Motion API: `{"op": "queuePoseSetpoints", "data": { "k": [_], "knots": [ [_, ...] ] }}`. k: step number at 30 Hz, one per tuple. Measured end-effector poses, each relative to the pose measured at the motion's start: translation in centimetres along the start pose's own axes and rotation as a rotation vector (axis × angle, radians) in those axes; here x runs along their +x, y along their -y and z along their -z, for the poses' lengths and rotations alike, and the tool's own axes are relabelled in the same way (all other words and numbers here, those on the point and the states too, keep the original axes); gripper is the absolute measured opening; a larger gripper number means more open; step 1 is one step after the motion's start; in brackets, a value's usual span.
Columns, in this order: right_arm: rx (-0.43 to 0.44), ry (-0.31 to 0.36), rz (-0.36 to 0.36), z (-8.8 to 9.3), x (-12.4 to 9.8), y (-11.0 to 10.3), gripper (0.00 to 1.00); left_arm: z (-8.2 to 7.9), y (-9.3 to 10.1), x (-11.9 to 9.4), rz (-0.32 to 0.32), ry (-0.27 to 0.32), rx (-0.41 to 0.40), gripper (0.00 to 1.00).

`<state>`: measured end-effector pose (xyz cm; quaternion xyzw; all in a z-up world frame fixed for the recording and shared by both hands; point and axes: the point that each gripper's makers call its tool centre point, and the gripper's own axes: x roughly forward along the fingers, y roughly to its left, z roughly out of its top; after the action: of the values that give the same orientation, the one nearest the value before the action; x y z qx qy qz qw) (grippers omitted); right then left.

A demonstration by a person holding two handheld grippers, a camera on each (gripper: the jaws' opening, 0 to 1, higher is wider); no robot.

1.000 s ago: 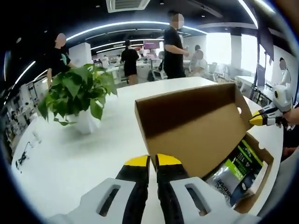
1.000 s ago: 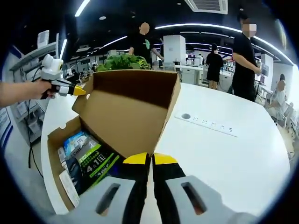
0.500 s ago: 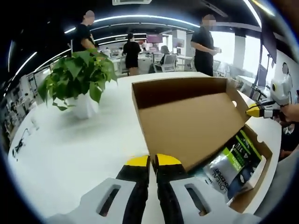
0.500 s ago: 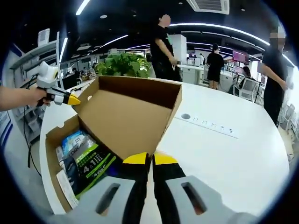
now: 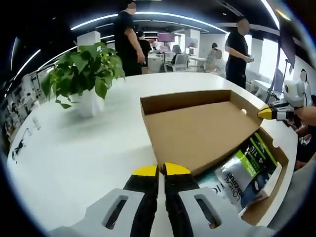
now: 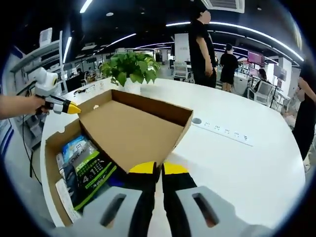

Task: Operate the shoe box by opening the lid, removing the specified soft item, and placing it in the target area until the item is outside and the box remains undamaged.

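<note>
A brown cardboard shoe box (image 5: 269, 197) (image 6: 52, 148) lies open on the white table. Its lid (image 5: 197, 128) (image 6: 131, 128) is folded far back and lies almost flat. My left gripper (image 5: 158, 170) is shut on one side edge of the lid, and in the right gripper view it (image 6: 69, 108) pinches the lid's far corner. My right gripper (image 6: 158, 168) is shut on the opposite edge, and its yellow tips (image 5: 265, 113) meet the lid's corner in the left gripper view. Inside the box lies a soft green, black and white packet (image 5: 249, 170) (image 6: 91, 168) beside a blue one (image 6: 76, 147).
A potted green plant (image 5: 81, 81) (image 6: 129, 69) in a white pot stands on the table (image 5: 74, 148) beyond the lid. A row of sockets (image 6: 222, 132) is set into the tabletop. Several people stand among desks behind the table. The box sits near the table's edge.
The lid has swung from nearly upright down to almost flat, held at both sides. The box's contents show more fully. People in the background have walked across.
</note>
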<state>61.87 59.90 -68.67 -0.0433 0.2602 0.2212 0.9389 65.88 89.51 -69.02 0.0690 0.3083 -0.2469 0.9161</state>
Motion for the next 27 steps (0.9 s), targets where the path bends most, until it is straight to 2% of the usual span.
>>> {"op": "queuePoseSetpoints", "data": {
  "k": [17, 27],
  "knots": [
    [0.05, -0.043, 0.0, 0.6, 1.2, 0.5, 0.04, 0.2, -0.1, 1.0, -0.015, -0.048, -0.03, 0.0],
    [0.059, -0.035, -0.002, 0.4, 0.8, 0.2, 0.06, 0.3, 0.0, 0.7, -0.022, -0.05, -0.013, 0.01]
  ]
}}
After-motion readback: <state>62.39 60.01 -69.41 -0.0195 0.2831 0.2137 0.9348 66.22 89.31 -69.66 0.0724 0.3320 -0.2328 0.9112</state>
